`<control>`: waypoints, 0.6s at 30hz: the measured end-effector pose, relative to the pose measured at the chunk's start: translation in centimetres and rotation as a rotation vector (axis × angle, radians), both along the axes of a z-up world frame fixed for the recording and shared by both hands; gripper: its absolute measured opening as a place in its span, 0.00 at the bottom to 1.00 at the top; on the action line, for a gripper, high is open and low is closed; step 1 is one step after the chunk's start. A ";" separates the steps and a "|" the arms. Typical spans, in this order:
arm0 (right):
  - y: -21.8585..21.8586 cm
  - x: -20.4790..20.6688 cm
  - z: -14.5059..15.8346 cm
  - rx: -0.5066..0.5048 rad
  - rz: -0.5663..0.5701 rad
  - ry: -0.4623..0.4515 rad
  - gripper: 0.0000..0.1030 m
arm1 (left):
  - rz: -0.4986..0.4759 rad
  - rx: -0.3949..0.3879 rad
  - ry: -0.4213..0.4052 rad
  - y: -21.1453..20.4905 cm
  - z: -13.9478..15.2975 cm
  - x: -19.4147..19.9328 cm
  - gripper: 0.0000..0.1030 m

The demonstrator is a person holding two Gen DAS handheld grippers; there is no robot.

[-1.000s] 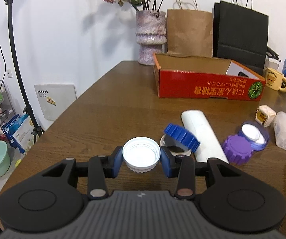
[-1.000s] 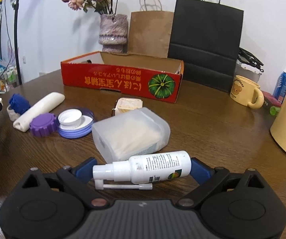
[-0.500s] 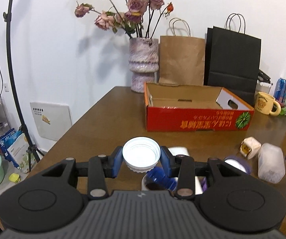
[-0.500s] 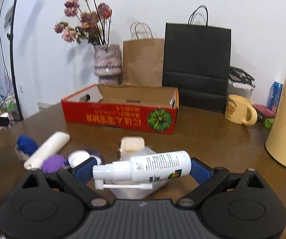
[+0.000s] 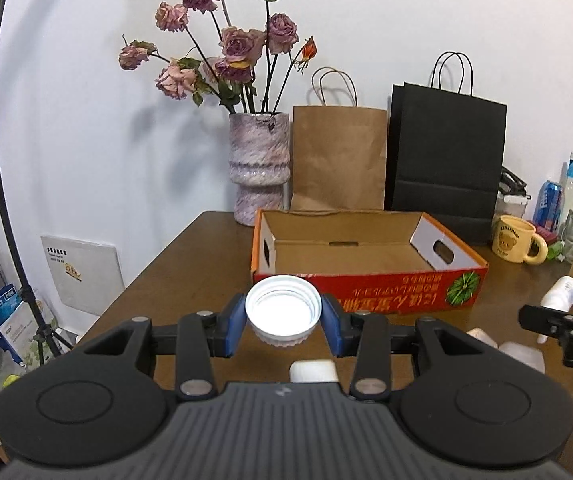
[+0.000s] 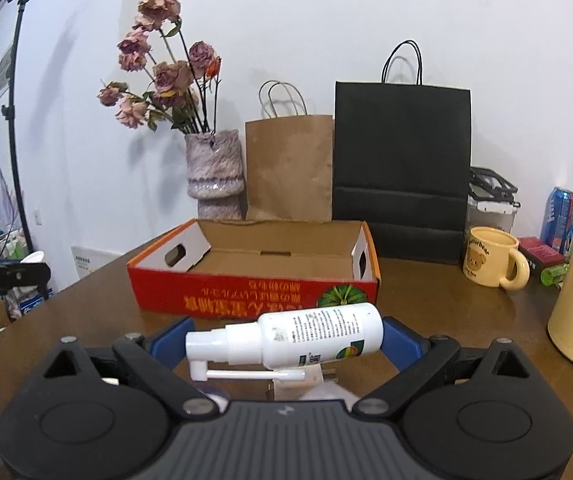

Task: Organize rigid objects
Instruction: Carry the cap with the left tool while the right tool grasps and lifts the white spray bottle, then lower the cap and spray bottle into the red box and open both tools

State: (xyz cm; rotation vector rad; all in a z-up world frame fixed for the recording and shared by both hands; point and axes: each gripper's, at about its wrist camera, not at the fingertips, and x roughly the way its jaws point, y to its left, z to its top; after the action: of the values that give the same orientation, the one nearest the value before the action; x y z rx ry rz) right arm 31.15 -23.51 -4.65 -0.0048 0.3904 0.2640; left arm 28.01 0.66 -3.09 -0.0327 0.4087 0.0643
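Aloft — white cap (image 5: 283, 312); spray bottle (image 6: 310, 336)

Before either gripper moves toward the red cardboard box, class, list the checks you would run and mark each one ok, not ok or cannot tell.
1. Left gripper shut on the white cap: ok.
2. Right gripper shut on the spray bottle, held sideways: ok.
3. Red cardboard box open on top: ok.
4. Box floor bare where visible: ok.
5. Way to the box free of the yellow mug: ok.
6. Bottle's thin nozzle clear of things below: cannot tell.
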 end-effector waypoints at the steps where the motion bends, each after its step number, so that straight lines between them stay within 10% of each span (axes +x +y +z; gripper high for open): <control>1: 0.2 0.4 0.2 0.000 -0.005 -0.005 0.95 | 0.001 -0.001 -0.003 -0.2 0.1 0.3 0.40; 18: 2.3 6.4 1.6 0.017 -0.041 -0.022 0.95 | 0.024 -0.021 -0.018 -3.0 1.0 6.8 0.40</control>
State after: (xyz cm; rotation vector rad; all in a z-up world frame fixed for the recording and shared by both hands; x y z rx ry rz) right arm 37.51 -21.20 -3.03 0.0169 0.3661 0.2265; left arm 34.84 -2.37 -2.07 -0.0590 0.3913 0.0835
